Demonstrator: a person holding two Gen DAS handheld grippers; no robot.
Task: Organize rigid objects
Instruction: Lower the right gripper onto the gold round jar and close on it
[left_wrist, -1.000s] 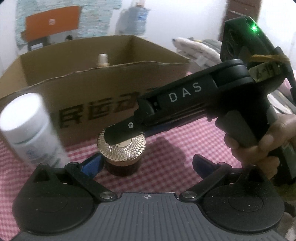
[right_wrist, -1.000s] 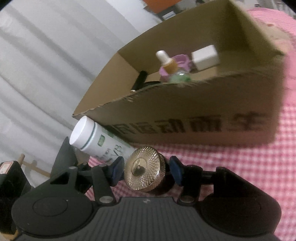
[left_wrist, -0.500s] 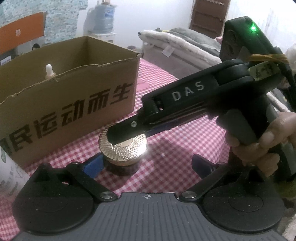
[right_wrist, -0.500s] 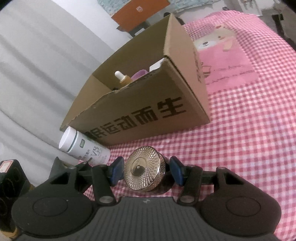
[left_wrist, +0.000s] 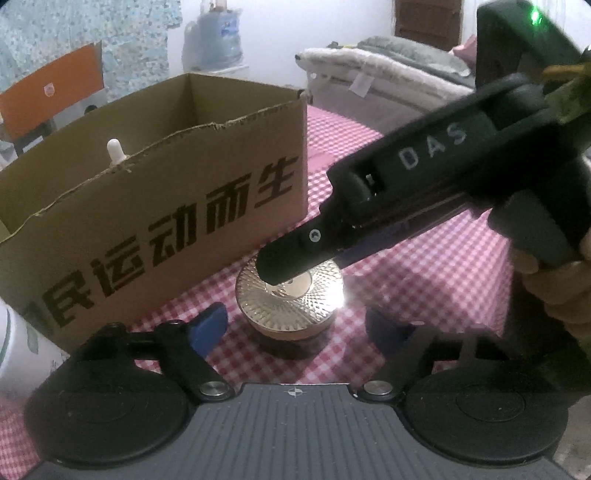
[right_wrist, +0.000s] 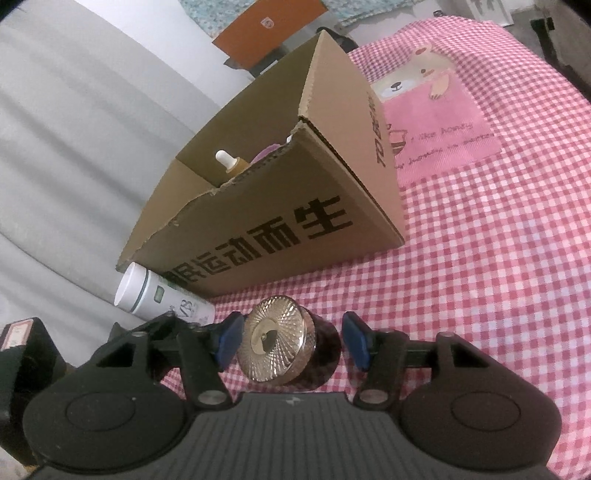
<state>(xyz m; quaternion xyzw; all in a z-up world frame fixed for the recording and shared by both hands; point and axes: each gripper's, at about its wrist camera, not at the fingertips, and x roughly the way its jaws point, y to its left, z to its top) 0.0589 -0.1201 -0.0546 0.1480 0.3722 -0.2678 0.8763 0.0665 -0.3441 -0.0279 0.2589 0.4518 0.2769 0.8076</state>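
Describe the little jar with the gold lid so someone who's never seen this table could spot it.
Find the open cardboard box on the pink checked cloth. The jar stands just before its printed side. Unlike the white bottle nearby, it is squat, dark, gold-lidded.

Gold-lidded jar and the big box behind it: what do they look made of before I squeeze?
The jar has a lid with shiny gold, ridged facets that glare like metal or metallised plastic; its dark brown glossy body looks like glass, possibly plastic. The box is plain brown corrugated cardboard, matte, with a torn, ragged top edge and black printed characters.
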